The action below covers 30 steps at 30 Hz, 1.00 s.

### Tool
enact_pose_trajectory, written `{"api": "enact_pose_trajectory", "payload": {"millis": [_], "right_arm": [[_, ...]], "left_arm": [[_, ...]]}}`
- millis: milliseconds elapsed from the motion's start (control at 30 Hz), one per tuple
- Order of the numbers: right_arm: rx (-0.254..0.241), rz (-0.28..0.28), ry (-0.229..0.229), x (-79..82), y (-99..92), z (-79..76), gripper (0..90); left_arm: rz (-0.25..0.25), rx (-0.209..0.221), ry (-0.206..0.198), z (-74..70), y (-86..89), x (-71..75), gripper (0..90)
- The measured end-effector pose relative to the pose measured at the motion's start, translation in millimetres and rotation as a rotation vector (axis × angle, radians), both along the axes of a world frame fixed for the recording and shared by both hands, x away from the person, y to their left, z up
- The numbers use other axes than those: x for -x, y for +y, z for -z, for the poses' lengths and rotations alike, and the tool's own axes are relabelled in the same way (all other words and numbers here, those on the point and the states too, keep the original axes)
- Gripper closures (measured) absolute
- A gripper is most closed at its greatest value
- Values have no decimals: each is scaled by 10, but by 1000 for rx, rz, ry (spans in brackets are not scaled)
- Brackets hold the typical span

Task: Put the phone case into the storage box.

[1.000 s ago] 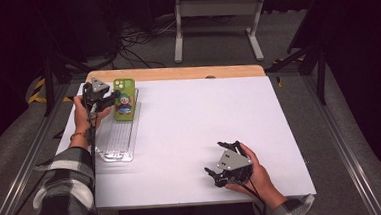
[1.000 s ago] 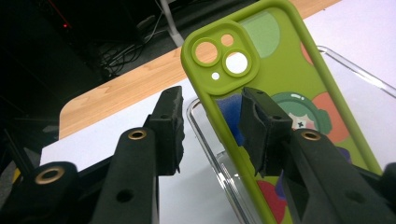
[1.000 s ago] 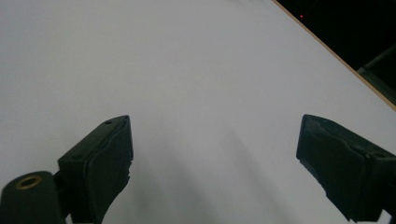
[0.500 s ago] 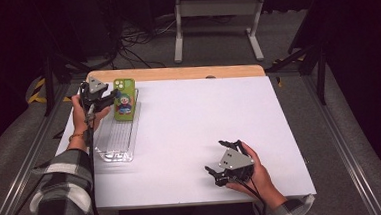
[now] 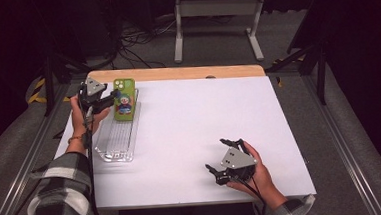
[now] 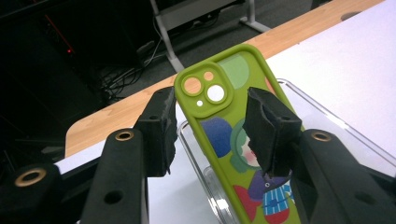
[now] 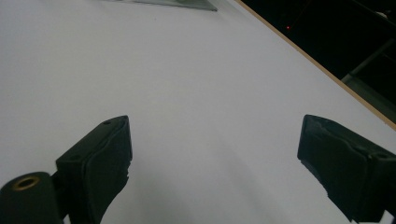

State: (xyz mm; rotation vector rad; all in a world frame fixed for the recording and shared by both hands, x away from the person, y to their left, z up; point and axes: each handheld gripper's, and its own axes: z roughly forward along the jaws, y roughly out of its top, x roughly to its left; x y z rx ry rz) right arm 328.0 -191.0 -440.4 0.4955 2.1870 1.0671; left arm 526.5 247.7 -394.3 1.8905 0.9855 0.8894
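Note:
A green phone (image 5: 124,100) with a cartoon figure on its back leans on the far end of a clear plastic tray (image 5: 116,142) at the table's left. My left gripper (image 5: 109,100) reaches it from the left. In the left gripper view the phone (image 6: 219,84) stands between the jaws of the left gripper (image 6: 210,126). They have just been opening, and a gap shows at the left pad (image 6: 161,126). My right gripper (image 5: 216,155) rests open near the front edge with only white table (image 7: 187,70) between its jaws (image 7: 215,154).
The clear tray (image 6: 327,116) has ribbed walls and lies lengthwise along the table's left edge. A wooden strip (image 5: 176,73) borders the far side of the white table. Beyond it are a metal stand (image 5: 218,15) and cables on the dark floor.
The left hand has shifted only slightly beside the phone. The phone, the tray and the right gripper sit where they were.

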Motion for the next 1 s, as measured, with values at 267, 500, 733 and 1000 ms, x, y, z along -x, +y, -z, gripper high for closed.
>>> {"api": "enact_pose_trajectory", "payload": {"millis": [267,500,733,1000], "right_arm": [[-8,5,-7,-4,-21,-16,109],[-17,12,-18,-13,-53,-37,109],[-24,15,-23,-11,-63,-50,109],[-16,12,-24,-21,-65,-41,107]], "left_arm": [[6,15,-18,-32,1,90,475],[12,32,-37,-49,-18,153,431],[8,40,-53,-46,-44,218,348],[17,78,-55,-77,-95,255,186]]}}
